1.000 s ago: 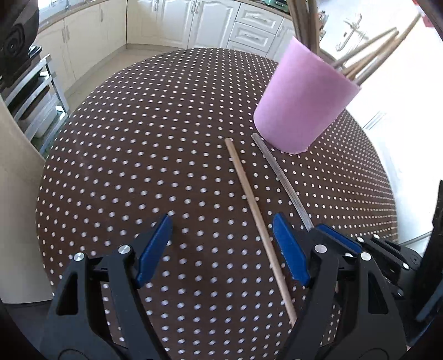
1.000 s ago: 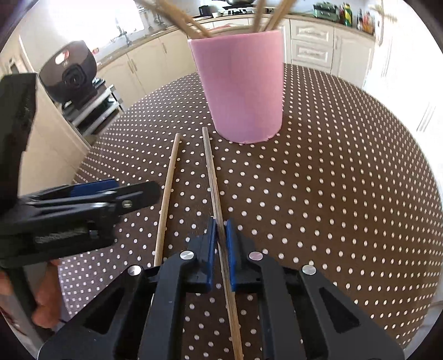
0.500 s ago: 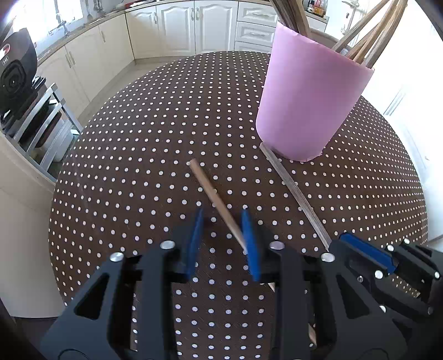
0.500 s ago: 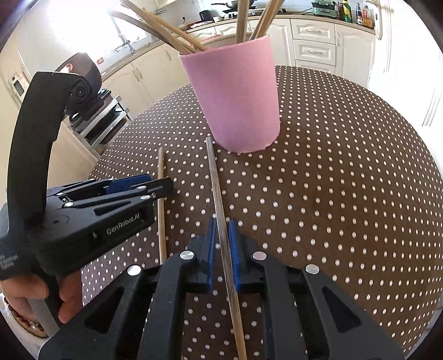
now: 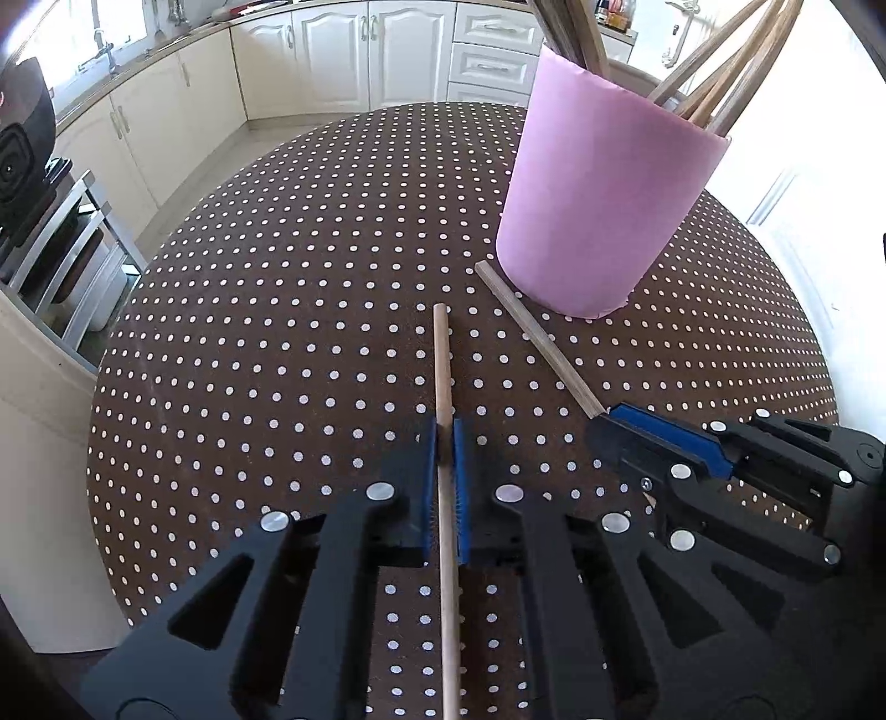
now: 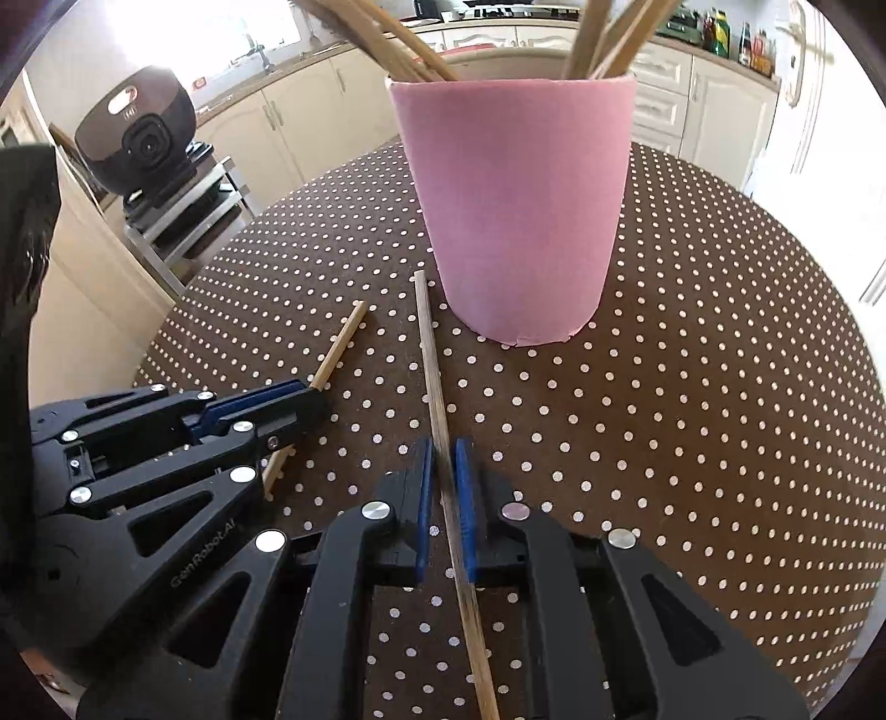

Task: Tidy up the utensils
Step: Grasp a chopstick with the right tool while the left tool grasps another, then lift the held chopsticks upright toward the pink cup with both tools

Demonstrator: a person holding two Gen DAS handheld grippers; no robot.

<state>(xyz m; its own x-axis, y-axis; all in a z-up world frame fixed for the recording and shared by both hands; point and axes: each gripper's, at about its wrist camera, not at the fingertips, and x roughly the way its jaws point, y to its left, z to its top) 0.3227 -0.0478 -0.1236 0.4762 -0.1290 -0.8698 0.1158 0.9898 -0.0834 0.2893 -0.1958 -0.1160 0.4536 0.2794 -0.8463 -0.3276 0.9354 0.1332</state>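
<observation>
At the left of the scene, the round wooden stick (image 5: 441, 365) is lying along a near-to-far axis on the dotted worktop (image 5: 277, 288), its far tip pointing away toward the kitchen cabinets (image 5: 343, 55) and its near end running back under the left hand-held gripper (image 5: 444, 437). A second ago this stick was lying diagonally to the right of wide-open jaws; since then the jaws have been closing and are now clenching the stick between the blue pads (image 5: 426, 443), roughly at its middle. In the right wrist view the same stick (image 6: 339, 346) is slanting up to the right, sticking out beyond the left hand-held gripper (image 6: 310, 401).

Just to the right, the flat wooden stick (image 6: 429, 354) is also lying lengthwise near to far, its far tip pointing at the foot of the pink cup (image 6: 515, 221) and ending just beside it on the cup's left. The right hand-held gripper (image 6: 444, 459) is grasping this stick between its pads (image 6: 464, 471), as it was a second ago, and the stick's near end is passing back between the fingers toward the camera. From the left wrist, that stick (image 5: 531, 338) is running diagonally from the right hand-held gripper (image 5: 603, 423) up to the pink cup (image 5: 603, 199).

The cup is standing upright on the far right part of the worktop, holding several more sticks (image 6: 398, 44) that are leaning out over its rim.
</observation>
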